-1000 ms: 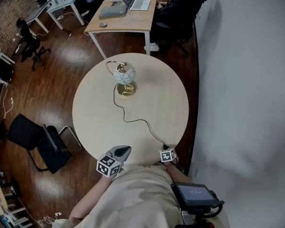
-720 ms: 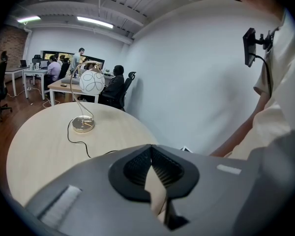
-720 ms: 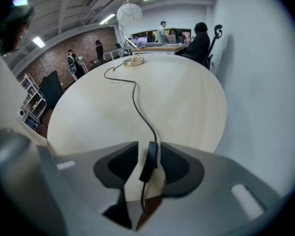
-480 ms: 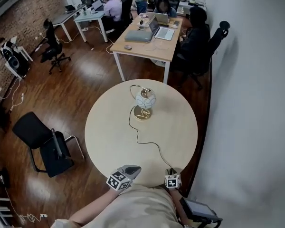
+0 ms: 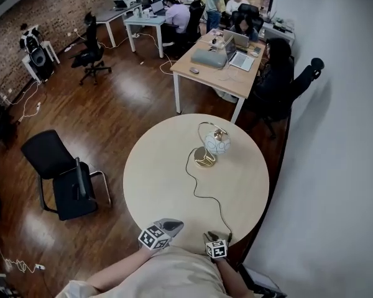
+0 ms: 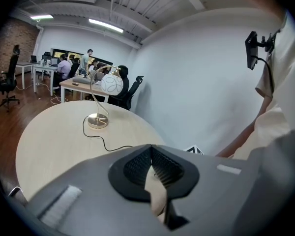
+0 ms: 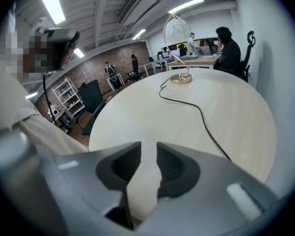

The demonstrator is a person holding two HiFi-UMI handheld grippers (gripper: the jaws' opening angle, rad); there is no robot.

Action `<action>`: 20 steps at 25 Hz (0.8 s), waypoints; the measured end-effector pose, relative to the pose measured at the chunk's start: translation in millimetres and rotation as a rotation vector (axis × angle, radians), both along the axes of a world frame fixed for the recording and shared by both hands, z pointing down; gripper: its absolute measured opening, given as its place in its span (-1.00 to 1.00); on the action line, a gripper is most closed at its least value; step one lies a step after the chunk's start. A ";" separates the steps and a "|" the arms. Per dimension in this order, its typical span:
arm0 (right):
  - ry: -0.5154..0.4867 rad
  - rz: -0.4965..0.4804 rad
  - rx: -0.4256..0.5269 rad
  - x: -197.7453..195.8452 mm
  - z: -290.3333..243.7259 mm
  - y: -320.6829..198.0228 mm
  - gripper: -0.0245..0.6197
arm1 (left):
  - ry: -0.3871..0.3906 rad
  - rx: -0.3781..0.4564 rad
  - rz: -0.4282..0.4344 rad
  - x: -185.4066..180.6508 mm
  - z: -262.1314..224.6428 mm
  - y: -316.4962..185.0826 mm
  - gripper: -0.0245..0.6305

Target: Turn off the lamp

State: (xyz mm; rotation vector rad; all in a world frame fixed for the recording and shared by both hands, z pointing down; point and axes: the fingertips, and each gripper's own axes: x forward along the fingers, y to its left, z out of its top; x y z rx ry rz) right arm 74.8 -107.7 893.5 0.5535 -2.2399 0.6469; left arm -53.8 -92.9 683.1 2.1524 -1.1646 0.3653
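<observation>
lamp: white globe lamp (image 5: 216, 143), brass base, on round pale table (image 5: 161, 179)
left gripper (image 6: 151, 151): jaws together, empty
right gripper (image 7: 148, 156): jaws narrowly apart, just been closing, empty

Wood floor (image 5: 130, 101), brick wall (image 5: 56, 8), white wall (image 5: 336, 166), desks (image 5: 205, 76), black chair (image 5: 46, 154)

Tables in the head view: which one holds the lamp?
The round table in the foreground: the lamp stands on it. The rectangular desk behind holds a laptop instead.
</observation>
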 end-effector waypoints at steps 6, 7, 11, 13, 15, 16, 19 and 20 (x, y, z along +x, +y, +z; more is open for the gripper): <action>-0.031 0.076 0.014 -54.5 -23.7 -8.0 -0.63 | 0.016 -0.005 -0.021 -64.0 1.8 26.2 -0.93; -0.040 0.090 0.022 -63.8 -30.5 -8.5 -0.63 | 0.020 -0.002 -0.025 -74.7 0.9 29.8 -0.93; -0.089 0.160 0.053 -99.8 -61.4 -8.1 -0.63 | 0.045 0.003 -0.026 -113.4 -1.1 48.2 -0.93; -0.127 0.218 0.057 -112.7 -77.9 -7.6 -0.64 | 0.061 0.007 -0.021 -128.5 -1.7 57.6 -0.93; -0.170 0.284 0.063 -123.7 -96.3 -6.6 -0.65 | 0.074 0.012 -0.013 -142.7 -2.8 67.0 -0.93; -0.189 0.312 0.071 -129.1 -104.8 -5.8 -0.65 | 0.077 0.015 -0.008 -150.2 -2.8 71.4 -0.93; -0.223 0.365 0.121 -143.2 -122.7 1.0 -0.67 | 0.074 0.022 0.022 -170.5 2.1 83.6 -0.93; -0.228 0.383 0.141 -146.0 -128.2 5.6 -0.67 | 0.073 0.022 0.041 -175.8 3.0 88.5 -0.93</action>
